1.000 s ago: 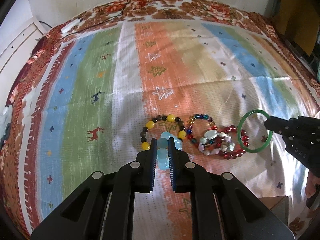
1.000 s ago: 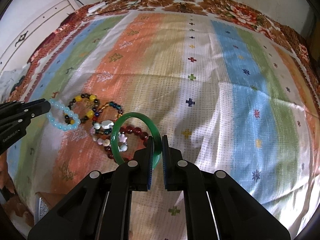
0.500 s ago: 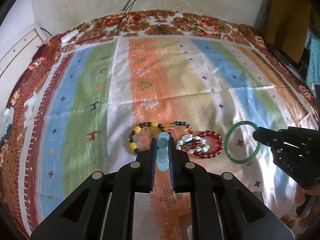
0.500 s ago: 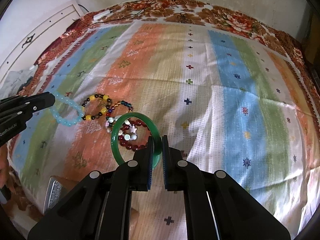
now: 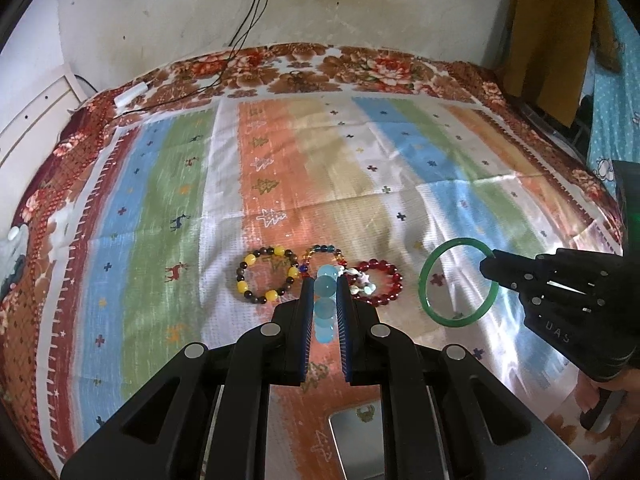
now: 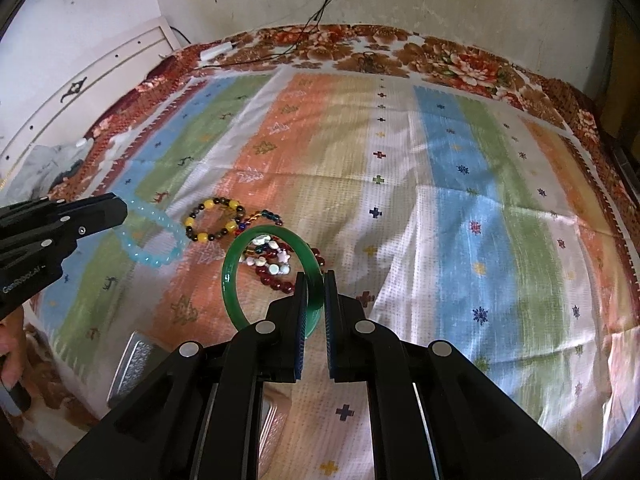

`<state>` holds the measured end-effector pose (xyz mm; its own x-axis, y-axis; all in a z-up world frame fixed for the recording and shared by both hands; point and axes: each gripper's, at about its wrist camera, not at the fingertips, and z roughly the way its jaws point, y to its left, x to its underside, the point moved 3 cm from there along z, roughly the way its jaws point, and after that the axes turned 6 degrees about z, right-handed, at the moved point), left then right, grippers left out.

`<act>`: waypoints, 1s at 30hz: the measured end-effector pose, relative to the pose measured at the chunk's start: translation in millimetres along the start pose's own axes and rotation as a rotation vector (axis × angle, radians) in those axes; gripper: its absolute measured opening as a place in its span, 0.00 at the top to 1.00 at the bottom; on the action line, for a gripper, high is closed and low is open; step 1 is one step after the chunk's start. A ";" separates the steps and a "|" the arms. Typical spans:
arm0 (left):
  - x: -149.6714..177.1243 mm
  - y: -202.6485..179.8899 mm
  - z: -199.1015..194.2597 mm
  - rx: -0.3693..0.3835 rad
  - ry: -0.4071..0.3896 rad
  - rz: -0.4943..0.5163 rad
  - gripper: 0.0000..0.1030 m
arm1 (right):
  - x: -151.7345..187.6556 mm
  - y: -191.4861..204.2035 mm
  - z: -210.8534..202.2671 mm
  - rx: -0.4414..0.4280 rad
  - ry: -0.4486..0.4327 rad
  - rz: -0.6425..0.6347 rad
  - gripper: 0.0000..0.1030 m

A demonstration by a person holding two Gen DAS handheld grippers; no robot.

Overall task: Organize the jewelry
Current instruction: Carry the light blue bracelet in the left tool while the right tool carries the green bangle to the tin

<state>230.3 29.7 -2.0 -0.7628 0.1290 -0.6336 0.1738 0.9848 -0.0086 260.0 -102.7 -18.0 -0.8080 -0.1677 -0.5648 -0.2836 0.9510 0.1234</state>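
Note:
My left gripper (image 5: 323, 286) is shut on a pale blue bead bracelet (image 5: 325, 308), held clear above the striped cloth; in the right wrist view the same blue bracelet (image 6: 154, 240) hangs from the left gripper (image 6: 120, 210). My right gripper (image 6: 315, 280) is shut on a green bangle (image 6: 232, 276), lifted off the cloth; the left wrist view shows the bangle (image 5: 432, 300) at the tip of the right gripper (image 5: 486, 266). On the cloth lie a yellow-and-dark bead bracelet (image 5: 266, 274), a small multicolour bracelet (image 5: 324, 250), a red bead bracelet (image 5: 380, 284) and a white shell bracelet (image 5: 362, 286).
A striped patterned cloth (image 5: 360, 168) covers the bed. A metal tin (image 5: 372, 432) sits near the front edge under the grippers, seen as the tin (image 6: 134, 364) in the right wrist view. A white wall with cables (image 5: 248, 24) is behind; a white panel (image 6: 100, 76) stands at left.
Both grippers have risen and drawn back from the cloth, carrying the blue bracelet and the green bangle. The pile of bracelets looks smaller and the tin has come into view.

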 end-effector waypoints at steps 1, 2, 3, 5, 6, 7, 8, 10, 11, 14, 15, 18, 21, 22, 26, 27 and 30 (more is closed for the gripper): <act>0.9 -0.9 -1.7 0.000 -0.003 0.001 0.89 | 1.3 1.0 -1.4 -0.001 -0.002 -0.003 0.91; 2.1 -1.9 -4.0 0.000 -0.008 0.006 0.89 | 3.0 1.9 -3.3 -0.001 -0.004 -0.007 0.91; 2.9 -2.9 -5.4 0.002 -0.011 0.011 0.89 | 4.2 2.5 -4.4 -0.002 -0.005 -0.011 0.91; 3.5 -5.0 -8.1 0.008 -0.015 0.017 0.89 | 7.2 4.4 -7.4 -0.004 -0.007 -0.019 0.91; 3.4 -6.1 -10.1 0.009 -0.020 0.017 0.89 | 8.7 5.1 -8.9 -0.004 -0.007 -0.023 0.91; 3.6 -7.9 -12.2 0.013 -0.024 0.020 0.89 | 10.6 5.9 -10.4 -0.002 -0.004 -0.027 0.91; 3.9 -9.9 -14.2 0.016 -0.027 0.024 0.89 | 12.3 6.7 -12.2 -0.003 -0.006 -0.029 0.91; 5.8 -14.8 -19.0 0.022 -0.036 0.032 0.89 | 16.4 8.6 -15.8 -0.008 -0.007 -0.033 0.91; 6.9 -16.6 -20.7 0.025 -0.038 0.036 0.89 | 18.4 9.4 -17.3 -0.011 -0.007 -0.035 0.91; 12.2 -23.2 -26.1 0.035 -0.043 0.045 0.89 | 24.7 12.5 -22.9 -0.019 -0.010 -0.045 0.91; 14.2 -26.4 -28.1 0.036 -0.044 0.054 0.89 | 26.9 13.5 -25.1 -0.022 -0.011 -0.047 0.91; 17.4 -32.9 -33.9 0.042 -0.053 0.068 0.89 | 32.9 16.2 -29.9 -0.032 -0.014 -0.052 0.91; 22.5 -39.1 -39.0 0.046 -0.058 0.079 0.89 | 42.3 19.0 -32.2 -0.031 -0.005 -0.063 0.91; 24.5 -41.4 -40.0 0.048 -0.059 0.084 0.89 | 44.3 19.6 -32.4 -0.031 -0.003 -0.068 0.91; 29.6 -47.1 -41.1 0.055 -0.054 0.081 0.89 | 52.1 20.8 -35.1 -0.044 0.004 -0.071 0.91; 31.4 -48.8 -41.5 0.056 -0.053 0.082 0.89 | 53.5 21.4 -36.0 -0.043 0.002 -0.071 0.91; 36.9 -51.4 -43.9 0.052 -0.053 0.084 0.89 | 57.3 22.5 -38.7 -0.039 0.000 -0.078 0.91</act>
<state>165.9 -11.1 9.0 -0.7103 0.2032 -0.6739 0.2688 0.9632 0.0071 187.3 -100.9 -16.0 -0.7824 -0.2408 -0.5743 -0.3654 0.9243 0.1103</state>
